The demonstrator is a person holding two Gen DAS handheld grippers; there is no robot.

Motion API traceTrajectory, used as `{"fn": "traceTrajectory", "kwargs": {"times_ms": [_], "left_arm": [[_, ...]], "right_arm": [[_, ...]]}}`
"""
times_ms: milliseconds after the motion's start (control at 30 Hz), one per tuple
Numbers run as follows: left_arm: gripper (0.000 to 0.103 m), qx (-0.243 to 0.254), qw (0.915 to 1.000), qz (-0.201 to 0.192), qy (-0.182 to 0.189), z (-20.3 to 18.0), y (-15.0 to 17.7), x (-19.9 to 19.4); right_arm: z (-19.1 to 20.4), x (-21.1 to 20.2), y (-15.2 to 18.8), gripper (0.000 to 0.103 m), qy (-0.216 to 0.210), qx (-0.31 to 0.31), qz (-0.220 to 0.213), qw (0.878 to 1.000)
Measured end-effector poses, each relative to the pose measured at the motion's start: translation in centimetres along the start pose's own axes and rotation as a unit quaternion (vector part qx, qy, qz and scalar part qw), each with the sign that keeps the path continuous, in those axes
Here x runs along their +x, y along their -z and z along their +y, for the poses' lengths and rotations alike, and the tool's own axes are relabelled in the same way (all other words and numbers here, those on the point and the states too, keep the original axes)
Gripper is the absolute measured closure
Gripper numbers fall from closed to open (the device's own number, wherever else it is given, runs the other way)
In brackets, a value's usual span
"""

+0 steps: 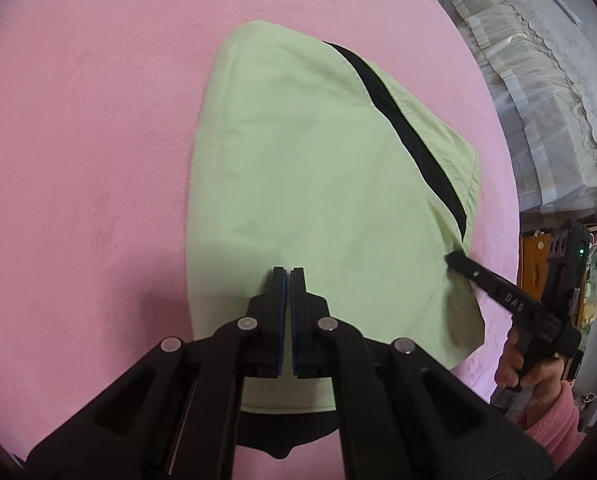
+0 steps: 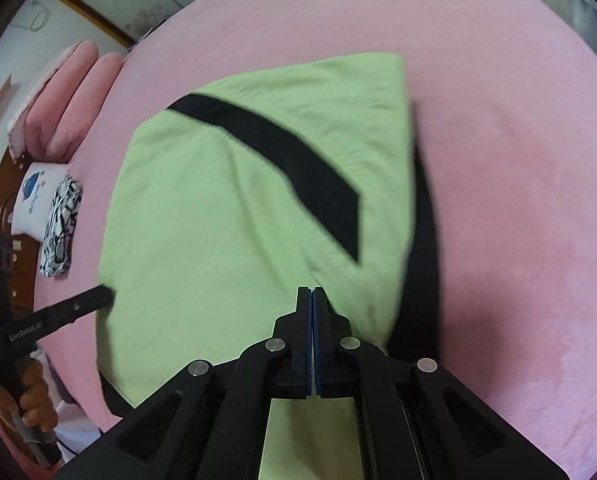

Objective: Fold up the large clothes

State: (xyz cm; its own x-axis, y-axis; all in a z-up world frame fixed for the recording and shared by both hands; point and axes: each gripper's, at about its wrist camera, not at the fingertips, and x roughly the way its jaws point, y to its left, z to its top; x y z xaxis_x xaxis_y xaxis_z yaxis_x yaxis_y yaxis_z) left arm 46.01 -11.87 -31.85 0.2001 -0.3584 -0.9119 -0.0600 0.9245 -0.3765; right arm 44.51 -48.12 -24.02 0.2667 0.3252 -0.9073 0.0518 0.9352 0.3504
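Observation:
A light green garment (image 1: 298, 168) with a black stripe (image 1: 402, 124) lies folded on the pink bed; it also shows in the right wrist view (image 2: 218, 216) with its stripe (image 2: 290, 152). My left gripper (image 1: 289, 274) is shut, jaws together over the garment's near part; whether it pinches cloth I cannot tell. It shows from the side at the garment's left edge in the right wrist view (image 2: 106, 292). My right gripper (image 2: 310, 292) is shut over the garment's near edge. In the left wrist view it (image 1: 454, 258) touches the garment's right edge.
The pink bed cover (image 1: 78, 140) spreads all around the garment. A pale lace-covered bundle (image 1: 538, 80) lies beyond the bed's right side. Pink pillows (image 2: 70, 92), a white cushion (image 2: 34, 196) and a black-and-white cloth (image 2: 60, 228) sit at the headboard.

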Motion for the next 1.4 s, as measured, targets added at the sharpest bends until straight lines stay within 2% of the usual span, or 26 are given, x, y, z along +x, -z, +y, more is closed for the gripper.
{"fn": "traceTrajectory", "kwargs": {"times_ms": [67, 133, 200, 233, 300, 367, 500, 667, 700, 767, 800, 833, 1033, 1133, 1167, 1233, 1267, 1300, 1400], "left_arm": [[0.103, 0.002, 0.9999, -0.003, -0.015, 0.5, 0.9, -0.6], [0.103, 0.010, 0.9991, -0.011, -0.040, 0.4, 0.7, -1.1], [0.103, 0.013, 0.9983, -0.013, -0.056, 0.2, 0.6, -1.6], [0.103, 0.015, 0.9980, -0.011, -0.061, -0.1, 0.7, -1.6], [0.103, 0.017, 0.9970, -0.012, -0.075, 0.2, 1.1, -2.0], [0.103, 0.014, 0.9962, -0.019, -0.083, 0.2, 1.5, -2.5], [0.103, -0.009, 0.9956, -0.026, -0.090, 0.4, 3.1, -4.1], [0.103, -0.017, 0.9926, -0.018, -0.119, -0.9, 5.3, -5.8], [0.103, -0.017, 0.9922, -0.014, -0.123, -1.0, 5.9, -6.5], [0.103, -0.010, 0.9914, -0.005, -0.130, -1.8, 7.1, -7.2], [0.103, -0.003, 0.9910, -0.001, -0.134, -2.4, 7.7, -7.5], [0.103, 0.003, 0.9907, 0.002, -0.136, -3.1, 8.3, -7.7], [0.103, 0.026, 0.9865, 0.036, -0.158, -6.1, 11.3, -8.6], [0.102, 0.044, 0.9835, 0.043, -0.170, -7.2, 12.6, -9.3], [0.098, 0.049, 0.9823, 0.043, -0.175, -7.4, 12.9, -9.6], [0.073, 0.048, 0.9812, 0.040, -0.182, -7.9, 13.1, -10.1], [0.042, 0.041, 0.9825, 0.036, -0.178, -8.0, 13.1, -10.4], [0.031, 0.035, 0.9835, 0.029, -0.175, -8.2, 13.0, -10.4], [0.030, 0.036, 0.9824, 0.008, -0.183, -8.7, 12.8, -10.5]], "right_arm": [[-1.7, -0.3, -0.1, 0.103, -0.010, 0.028, -0.003, 1.000], [-2.9, -1.1, -0.1, 0.103, -0.001, 0.045, -0.017, 0.999], [-3.8, -2.1, -0.1, 0.103, 0.055, 0.047, -0.029, 0.997], [-4.9, -2.5, -0.1, 0.103, 0.063, 0.060, -0.029, 0.996], [-6.9, -3.1, 0.6, 0.103, 0.041, 0.112, -0.027, 0.993], [-8.2, -4.0, 1.5, 0.103, 0.035, 0.136, -0.023, 0.990], [-5.7, -5.0, 3.1, 0.103, 0.064, 0.113, -0.014, 0.991], [-2.6, -6.3, 6.1, 0.100, 0.078, 0.092, 0.017, 0.993], [-1.8, -6.6, 6.5, 0.096, 0.078, 0.087, 0.021, 0.993], [-0.4, -7.5, 7.5, 0.077, 0.075, 0.075, 0.028, 0.994], [0.7, -7.8, 7.9, 0.060, 0.074, 0.065, 0.029, 0.995], [1.7, -8.3, 8.3, 0.050, 0.073, 0.054, 0.024, 0.996], [7.6, -9.5, 9.7, 0.026, 0.060, -0.007, 0.025, 0.998], [9.9, -9.2, 10.2, 0.025, 0.068, -0.040, 0.030, 0.996], [10.4, -9.2, 10.4, 0.025, 0.072, -0.049, 0.032, 0.996], [11.2, -9.2, 10.7, 0.024, 0.080, -0.061, 0.031, 0.994], [11.5, -9.3, 10.8, 0.023, 0.084, -0.063, 0.029, 0.994], [11.8, -9.5, 10.9, 0.020, 0.089, -0.067, 0.025, 0.993], [11.9, -10.5, 11.2, 0.011, 0.098, -0.075, 0.010, 0.992]]}}
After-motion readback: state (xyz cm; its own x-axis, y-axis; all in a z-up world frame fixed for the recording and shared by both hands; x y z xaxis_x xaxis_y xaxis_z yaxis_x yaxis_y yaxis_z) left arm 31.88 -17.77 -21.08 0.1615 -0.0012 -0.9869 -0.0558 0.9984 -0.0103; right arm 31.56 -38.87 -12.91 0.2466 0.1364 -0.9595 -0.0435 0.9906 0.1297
